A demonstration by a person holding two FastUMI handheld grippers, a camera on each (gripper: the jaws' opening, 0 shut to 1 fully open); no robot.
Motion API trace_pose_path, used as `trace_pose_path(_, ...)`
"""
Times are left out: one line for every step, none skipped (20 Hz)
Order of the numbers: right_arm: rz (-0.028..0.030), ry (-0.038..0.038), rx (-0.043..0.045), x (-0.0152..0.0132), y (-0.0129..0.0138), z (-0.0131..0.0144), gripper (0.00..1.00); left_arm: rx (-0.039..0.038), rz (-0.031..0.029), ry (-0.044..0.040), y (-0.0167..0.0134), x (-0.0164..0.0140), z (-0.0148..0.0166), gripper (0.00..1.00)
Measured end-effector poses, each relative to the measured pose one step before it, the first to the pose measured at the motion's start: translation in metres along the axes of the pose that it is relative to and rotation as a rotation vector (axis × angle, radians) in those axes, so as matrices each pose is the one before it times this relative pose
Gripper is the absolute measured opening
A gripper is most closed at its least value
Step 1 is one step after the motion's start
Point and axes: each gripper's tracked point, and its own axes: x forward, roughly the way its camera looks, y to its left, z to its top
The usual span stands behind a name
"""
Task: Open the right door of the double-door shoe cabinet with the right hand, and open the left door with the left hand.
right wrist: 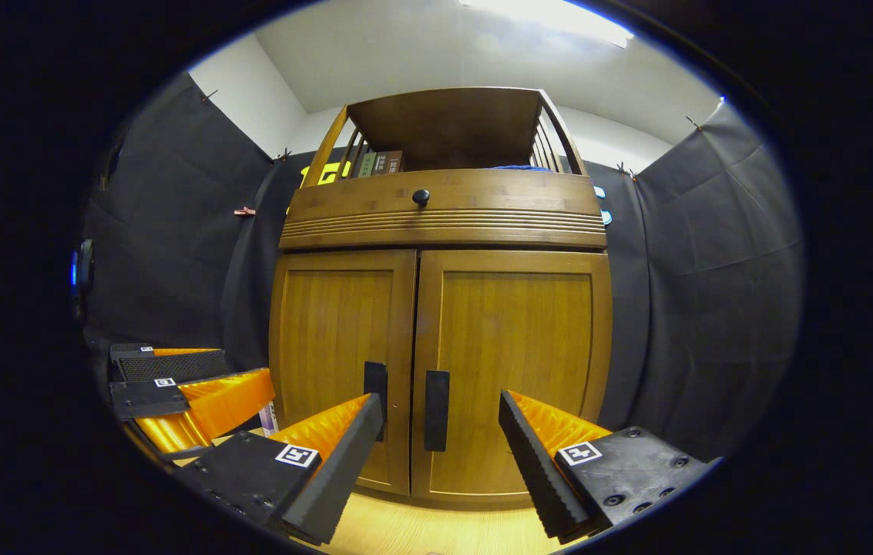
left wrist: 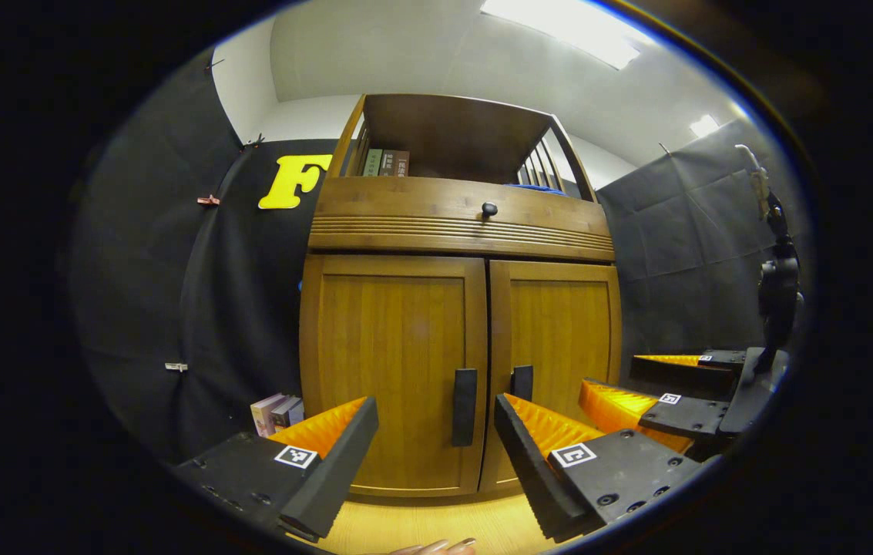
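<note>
— Fingers first: how do they stand?
— Both pairs are spread wide and grip nothing. In the left gripper view the left gripper (left wrist: 436,455) hangs low in front of the cabinet (left wrist: 459,231), and the left handle (left wrist: 464,407) shows in the gap between its fingers, not touched. In the right gripper view the right gripper (right wrist: 440,455) is placed the same way, with the right handle (right wrist: 436,410) in its gap, also untouched.

— Doors?
— Left door (left wrist: 394,370) and right door (left wrist: 559,347) are both closed, edges meeting at the centre. The two dark vertical handles sit side by side near that seam, low on the doors.

— Does either gripper appear from the other camera?
— Yes. The right gripper shows at the right edge of the left gripper view, its fingers apart, short of the right door. The left gripper shows at the lower left of the right gripper view, likewise apart.

— Anything else on record?
— A drawer (right wrist: 444,204) with a round knob (right wrist: 421,196) sits above the doors. Books (right wrist: 378,163) stand on the open shelf on top. More books (left wrist: 276,412) rest on the floor just left of the cabinet. Fingertips (left wrist: 436,547) of a hand show at the bottom edge of the left gripper view. The floor (right wrist: 436,528) is pale wood.
</note>
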Motion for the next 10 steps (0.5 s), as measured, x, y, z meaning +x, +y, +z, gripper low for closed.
trace_pose_path(0.00164,-0.00098,-0.00009,0.00483,0.0019,-0.00136,0.97,-0.00151,0.00252,-0.00484,0.00185,-0.00115,0.001,0.94)
trace_pose_path(0.00491,0.00228,-0.00225,0.00676,0.00264,-0.00075,0.95,-0.00052,0.00037,-0.00455,0.00183,-0.00006,-0.00002,0.94)
trace_pose_path(0.00161,0.00482,-0.00322,0.00574,0.0019,-0.00167,0.95,0.00115,0.00149,-0.00297,0.00188,-0.00047,0.00144,0.92)
trace_pose_path(0.00116,0.00581,-0.00465,0.00542,0.00133,-0.00436,0.97,0.00105,0.00466,-0.0028,0.00377,-0.00028,-0.00075,0.92)
trace_pose_path(-0.00149,0.00576,-0.00375,0.00633,0.00111,-0.00493,0.97,0.00047,0.00275,-0.00257,0.00341,0.00092,0.00119,0.94)
trace_pose_path(-0.00047,0.00363,-0.00074,0.00651,0.00298,-0.00464,0.97,-0.00071,0.00221,-0.00011,-0.00091,-0.00094,-0.00039,0.94)
trace_pose_path(0.00102,0.00428,0.00206,0.00577,0.00205,-0.00415,0.97,0.00008,-0.00022,0.00075,0.00123,0.00034,0.00063,0.94)
trace_pose_path(0.00264,0.00787,0.00408,0.00695,0.00284,-0.00186,0.97,0.00085,0.00313,0.00238,0.00472,0.00077,-0.00179,0.93)
trace_pose_path(0.00192,0.00401,0.00772,0.00592,0.00111,-0.00262,0.97,0.00091,0.00708,0.00051,0.00746,0.00058,-0.0015,0.93)
trace_pose_path(-0.00133,0.00333,0.0071,0.00379,-0.00074,-0.00171,0.98,-0.00134,0.00513,-0.0021,0.00672,0.00046,-0.00144,0.94)
